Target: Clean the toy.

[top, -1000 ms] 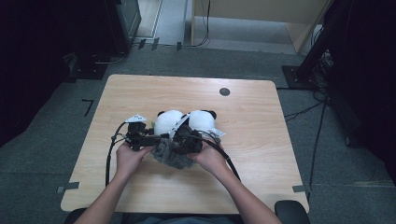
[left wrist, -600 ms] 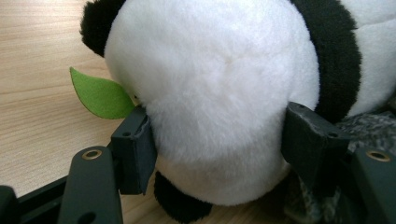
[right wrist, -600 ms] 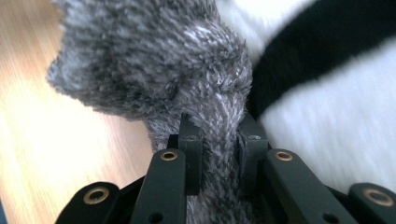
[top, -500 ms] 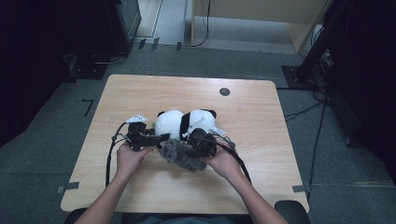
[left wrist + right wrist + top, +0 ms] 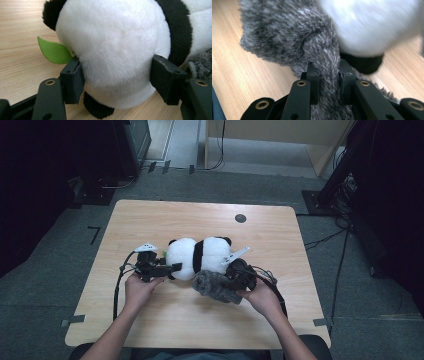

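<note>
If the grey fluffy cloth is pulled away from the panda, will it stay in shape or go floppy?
Probably floppy: the grey fluffy cloth bunches into a thick fold where the right hand-held gripper pinches it. It looks light, so it should drag easily over the wooden table. Its long pile may cling to the panda.

Our forearms are bare, with no sleeves showing. Each hand carries a black gripper: the left gripper (image 5: pixel 165 268) and the right gripper (image 5: pixel 235 271). Both have blocky matte jaws with brass-ringed screw holes, a pale grey three-cornered plate on top, and black cables trailing back toward us in loops.
</note>
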The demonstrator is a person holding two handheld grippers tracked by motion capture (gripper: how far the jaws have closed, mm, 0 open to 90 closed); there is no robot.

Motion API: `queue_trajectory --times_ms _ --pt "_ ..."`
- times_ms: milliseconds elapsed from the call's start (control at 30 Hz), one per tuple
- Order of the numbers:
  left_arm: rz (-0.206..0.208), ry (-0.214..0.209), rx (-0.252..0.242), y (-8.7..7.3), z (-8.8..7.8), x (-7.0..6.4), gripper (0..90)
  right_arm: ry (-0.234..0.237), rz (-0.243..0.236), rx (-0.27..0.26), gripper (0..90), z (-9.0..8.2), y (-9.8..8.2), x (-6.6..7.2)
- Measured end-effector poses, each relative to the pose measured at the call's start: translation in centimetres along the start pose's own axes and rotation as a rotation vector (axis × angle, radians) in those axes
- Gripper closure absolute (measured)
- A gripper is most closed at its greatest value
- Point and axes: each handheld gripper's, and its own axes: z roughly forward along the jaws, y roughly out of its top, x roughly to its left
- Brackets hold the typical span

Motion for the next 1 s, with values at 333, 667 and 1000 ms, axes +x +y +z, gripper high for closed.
queue_trajectory --times_ms 333,667,1000 --pt "-0.001 0.000 -0.001 0.0 0.0 0.0 33.0 -0.025 0.064 -0.022 75.5 -1.4 -1.8 -2.1" --pt "-0.002 0.002 -0.001 0.0 0.0 0.0 33.1 0.027 -0.036 -0.056 76.1 -2.1 -0.9 0.0" --pt "-0.002 0.003 0.000 0.0 0.0 0.0 33.2 0.098 -0.145 -0.065 76.1 0.1 2.7 2.9"
